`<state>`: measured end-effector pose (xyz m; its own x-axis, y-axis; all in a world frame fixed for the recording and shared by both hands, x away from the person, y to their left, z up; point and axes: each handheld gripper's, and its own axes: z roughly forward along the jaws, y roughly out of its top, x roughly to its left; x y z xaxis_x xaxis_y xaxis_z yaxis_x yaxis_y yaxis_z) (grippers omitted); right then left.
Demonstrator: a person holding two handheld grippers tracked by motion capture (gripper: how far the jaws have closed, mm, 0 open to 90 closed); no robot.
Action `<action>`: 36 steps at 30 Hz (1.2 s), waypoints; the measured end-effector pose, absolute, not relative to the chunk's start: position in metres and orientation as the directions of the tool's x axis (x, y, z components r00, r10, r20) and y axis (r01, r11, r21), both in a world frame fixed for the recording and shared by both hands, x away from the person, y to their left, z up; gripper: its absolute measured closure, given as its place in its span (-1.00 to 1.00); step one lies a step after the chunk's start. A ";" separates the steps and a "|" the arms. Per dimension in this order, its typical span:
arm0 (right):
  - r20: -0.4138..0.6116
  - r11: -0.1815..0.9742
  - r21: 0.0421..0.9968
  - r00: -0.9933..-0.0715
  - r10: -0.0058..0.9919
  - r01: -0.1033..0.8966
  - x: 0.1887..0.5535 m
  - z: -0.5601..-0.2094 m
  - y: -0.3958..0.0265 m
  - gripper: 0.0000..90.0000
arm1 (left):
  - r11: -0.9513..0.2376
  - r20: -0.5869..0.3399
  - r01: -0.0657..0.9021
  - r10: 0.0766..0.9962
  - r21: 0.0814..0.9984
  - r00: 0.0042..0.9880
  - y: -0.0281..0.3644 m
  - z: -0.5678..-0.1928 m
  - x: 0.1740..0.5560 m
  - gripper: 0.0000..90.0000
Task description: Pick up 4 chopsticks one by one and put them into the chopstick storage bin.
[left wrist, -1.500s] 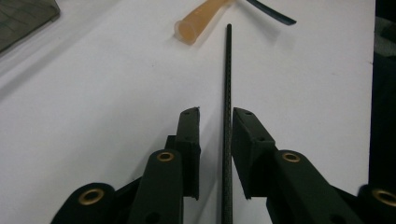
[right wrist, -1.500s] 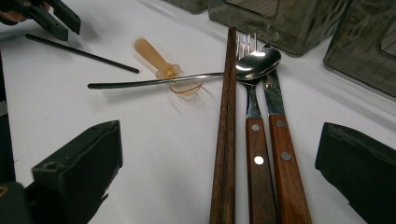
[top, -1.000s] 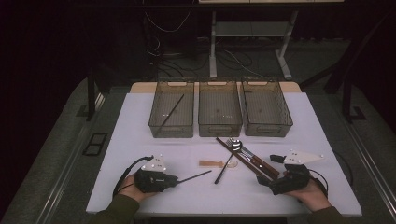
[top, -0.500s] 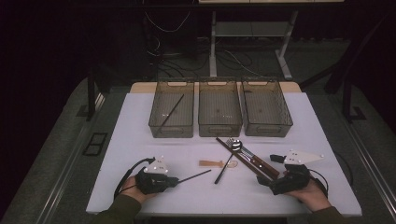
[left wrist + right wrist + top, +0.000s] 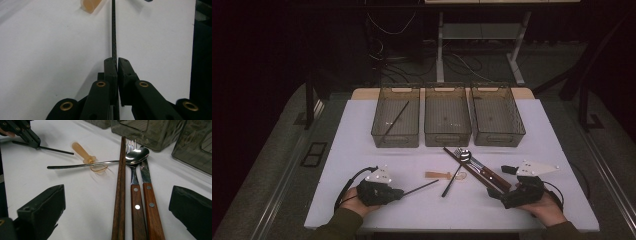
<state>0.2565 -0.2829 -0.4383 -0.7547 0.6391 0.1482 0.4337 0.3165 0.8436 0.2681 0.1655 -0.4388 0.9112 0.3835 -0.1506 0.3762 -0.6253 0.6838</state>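
1. Nothing on the desk (image 5: 362, 130) has shifted; only the left tongs (image 5: 117, 62) have just been closing, now clenched on the black chopstick (image 5: 114, 37) at lower left.
2. One chopstick (image 5: 394, 120) lies in the leftmost bin (image 5: 396, 140); the cutlery (image 5: 136, 195) at lower centre remains unsorted.
3. Right tongs (image 5: 117, 207) stand released, straddling the wooden handles.

Black dotted chopstick (image 5: 114, 32), white table (image 5: 50, 57)

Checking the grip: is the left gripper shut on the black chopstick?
Yes, shut: the left gripper pinches the black chopstick between its jaws, pads pressing on both sides.
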 end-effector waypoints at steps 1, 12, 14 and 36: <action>0.149 0.316 0.844 -0.754 0.640 0.434 0.257 -0.438 -0.283 -0.98 | -0.619 -0.156 0.382 0.387 0.686 0.909 0.165 -0.438 0.268 0.90; 0.148 0.316 0.844 -0.754 0.639 0.433 0.257 -0.438 -0.283 -0.98 | -0.573 -0.167 0.387 0.399 0.722 0.902 0.163 -0.425 0.269 0.91; 0.148 0.315 0.844 -0.754 0.640 0.434 0.257 -0.438 -0.283 -0.98 | -0.563 -0.165 0.386 0.403 0.730 0.900 0.164 -0.422 0.269 0.91; 0.149 0.312 0.846 -0.753 0.641 0.433 0.257 -0.438 -0.284 -0.98 | -0.525 -0.157 0.411 0.461 0.745 0.873 0.160 -0.394 0.286 0.91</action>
